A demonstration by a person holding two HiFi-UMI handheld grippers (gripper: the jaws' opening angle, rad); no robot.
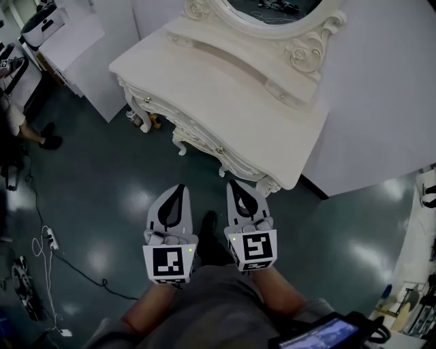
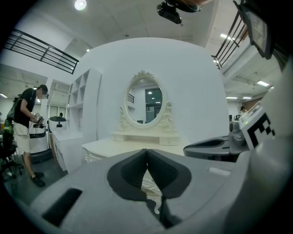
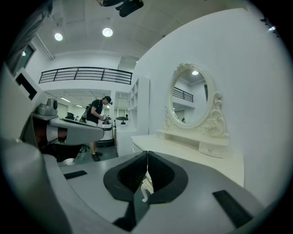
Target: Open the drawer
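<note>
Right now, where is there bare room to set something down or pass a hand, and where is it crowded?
The top of the cream carved dressing table is bare from its scalloped front edge back to the low drawer shelf under the oval mirror. The dark glossy floor before it is open. Crowded: white power strip and black cables on the floor's left.
</note>
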